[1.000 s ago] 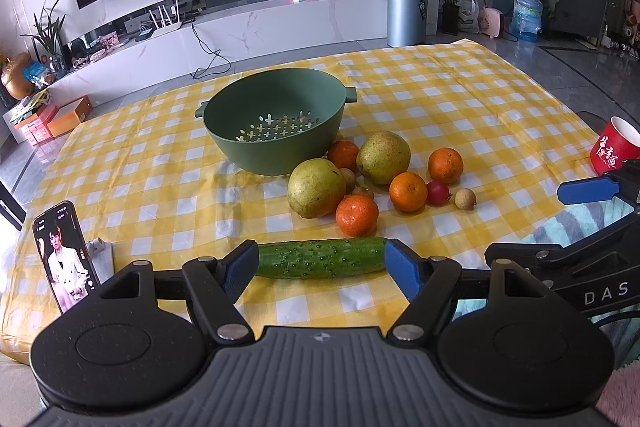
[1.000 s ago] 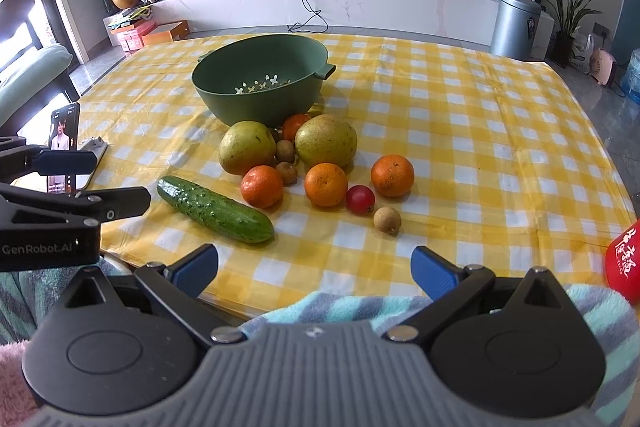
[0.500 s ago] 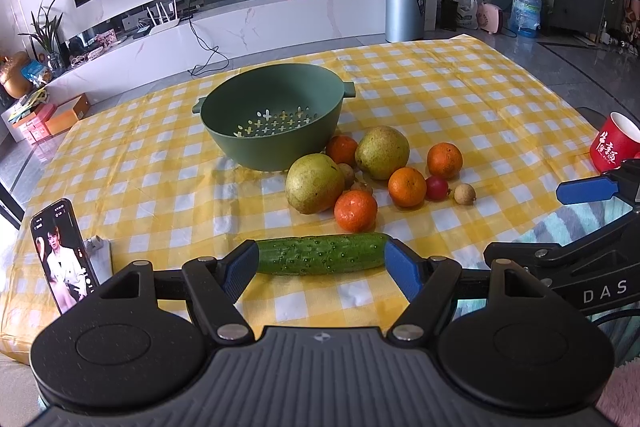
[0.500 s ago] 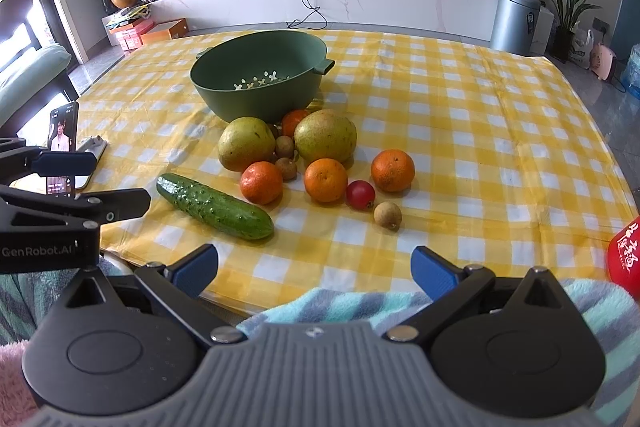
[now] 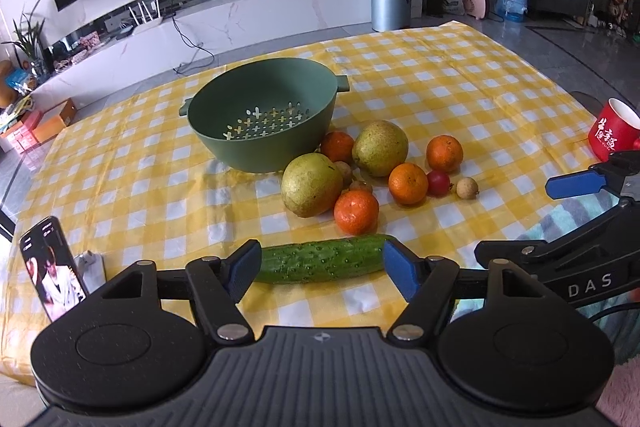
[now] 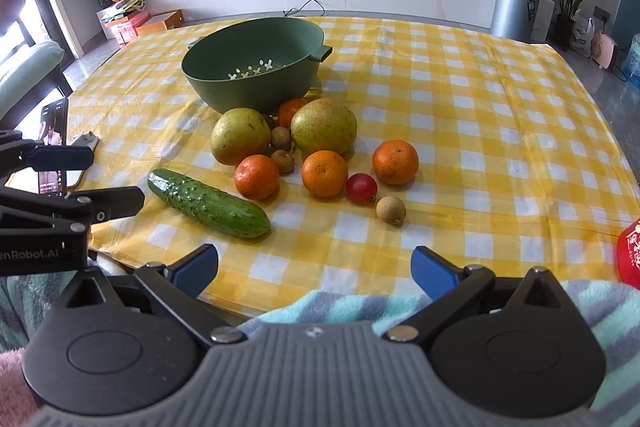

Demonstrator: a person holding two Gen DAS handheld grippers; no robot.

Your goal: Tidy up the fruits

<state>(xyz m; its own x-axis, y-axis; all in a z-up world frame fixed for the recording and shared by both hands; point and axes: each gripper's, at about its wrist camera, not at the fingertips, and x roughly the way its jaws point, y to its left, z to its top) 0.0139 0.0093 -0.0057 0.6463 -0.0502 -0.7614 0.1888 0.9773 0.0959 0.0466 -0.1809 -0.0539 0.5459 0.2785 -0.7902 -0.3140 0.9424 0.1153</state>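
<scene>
— On the tabletop [image 6: 500, 131] nothing is sorted yet, as far as we can see: the colander [image 5: 262, 125] holds no fruit, only its bare perforated bottom.

— Agreed. So where does everything lie?

— Just in front of the colander, bunched together: two pears [image 6: 240, 135], four oranges [image 6: 324, 173], a small red fruit [image 6: 361, 188] and several little brown ones that may be longans; they are too small for us to be sure. The cucumber [image 5: 320, 259] lies alone, nearest our edge.

— And our grippers?

— Our left gripper [image 5: 320, 267] has its jaws spread wide, and in its own view the cucumber sits framed between the blue pads. Whether the pads reach down to it or hover short of it, we cannot tell. Our right gripper [image 6: 314, 269] is spread apart too, held back over the striped towel [image 6: 320, 307] at the tabletop's near edge, holding nothing.

— So the whole job remains?

— We judge so. Every piece is outside the colander; the cucumber looks like our first pick, then the cluster, one piece at a time.
</scene>
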